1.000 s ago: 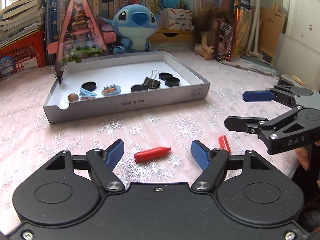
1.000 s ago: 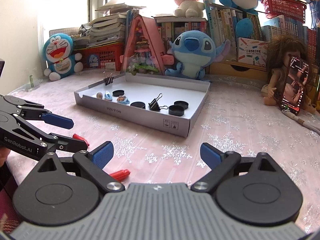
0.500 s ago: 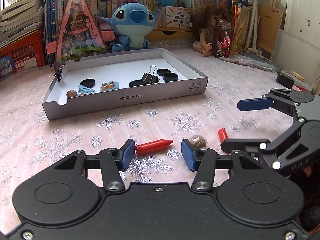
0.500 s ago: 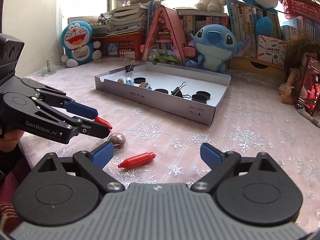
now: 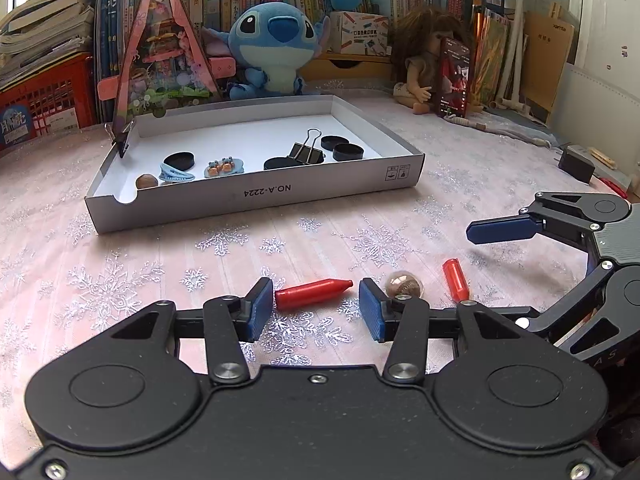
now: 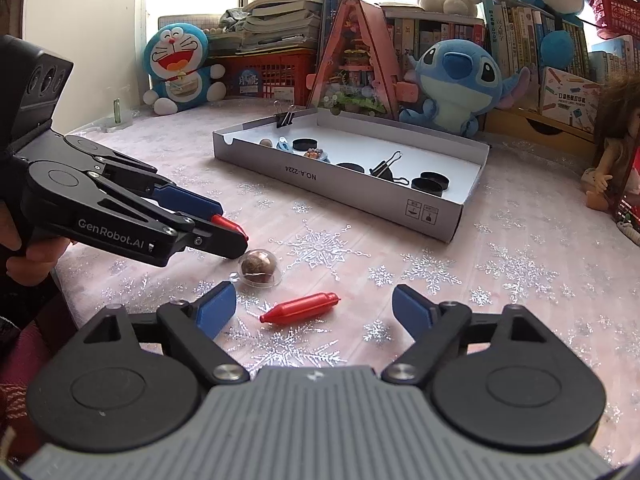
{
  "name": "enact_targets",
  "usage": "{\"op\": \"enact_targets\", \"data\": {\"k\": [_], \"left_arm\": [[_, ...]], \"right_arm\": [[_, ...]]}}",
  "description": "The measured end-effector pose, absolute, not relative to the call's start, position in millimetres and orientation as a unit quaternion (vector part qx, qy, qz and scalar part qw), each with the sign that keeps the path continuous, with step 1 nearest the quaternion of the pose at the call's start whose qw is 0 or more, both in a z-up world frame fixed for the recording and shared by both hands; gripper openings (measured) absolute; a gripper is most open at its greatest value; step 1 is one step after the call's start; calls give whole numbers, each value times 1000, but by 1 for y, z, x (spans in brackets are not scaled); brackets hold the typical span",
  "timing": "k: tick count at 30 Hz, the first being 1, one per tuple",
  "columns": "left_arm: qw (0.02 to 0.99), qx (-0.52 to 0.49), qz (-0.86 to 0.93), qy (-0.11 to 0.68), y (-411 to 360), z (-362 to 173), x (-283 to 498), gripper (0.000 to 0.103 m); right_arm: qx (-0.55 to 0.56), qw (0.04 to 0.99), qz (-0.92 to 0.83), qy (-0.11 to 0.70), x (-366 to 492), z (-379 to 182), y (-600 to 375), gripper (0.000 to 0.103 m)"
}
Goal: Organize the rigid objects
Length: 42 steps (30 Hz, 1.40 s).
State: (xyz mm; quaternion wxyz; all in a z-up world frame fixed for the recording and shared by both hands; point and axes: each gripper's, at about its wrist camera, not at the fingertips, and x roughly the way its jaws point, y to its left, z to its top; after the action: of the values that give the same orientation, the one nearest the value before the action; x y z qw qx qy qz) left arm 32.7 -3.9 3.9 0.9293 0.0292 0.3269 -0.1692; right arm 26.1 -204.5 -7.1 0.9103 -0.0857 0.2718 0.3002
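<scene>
Left tool point(image 5: 316, 306) low, parted, seemingly touching red cone point(image 5: 314, 291); right tool point(image 6: 314, 306) hovers agape.

We see a pink snowflake cloth point(image 5: 120, 264) carrying a tray point(image 5: 256, 196), two red caps point(image 5: 314, 292) point(image 5: 455, 278), a clear dome point(image 5: 405, 285), plush toys point(image 5: 276, 56) and a doll point(image 5: 424, 76).

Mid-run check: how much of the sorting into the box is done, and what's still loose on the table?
Done: the grey box already holds black caps, a binder clip, hair clips and a nut. In hand: nothing gripped; the left gripper, jaws open, brackets one red piece. Left: that piece, the clear dome and the second red piece, between the right gripper's open jaws.
</scene>
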Motion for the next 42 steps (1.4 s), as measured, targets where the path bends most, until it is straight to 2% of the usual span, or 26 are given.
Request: {"op": "enact_targets", "data": {"k": [19,24,31,33,42], "left_arm": [[929,21,-175,324,-6,0,36,46],[930,25,-177,321,-8,-1,37,46],[932,33,-179,314,-10,-2,35,44],[932,38,-182,311,-11,-3,33,42],[935,53,-183,300,-15,-1,25,42]], "right_arm": [[-86,898,326,284,31,-8,-205,73],[-86,896,330,283,31,-7,-205,62],[-82,898,330,281,30,-7,-206,54],[-78,900,327,277,29,-7,-206,48],[-67,912,311,259,29,-3,-207,48]]}}
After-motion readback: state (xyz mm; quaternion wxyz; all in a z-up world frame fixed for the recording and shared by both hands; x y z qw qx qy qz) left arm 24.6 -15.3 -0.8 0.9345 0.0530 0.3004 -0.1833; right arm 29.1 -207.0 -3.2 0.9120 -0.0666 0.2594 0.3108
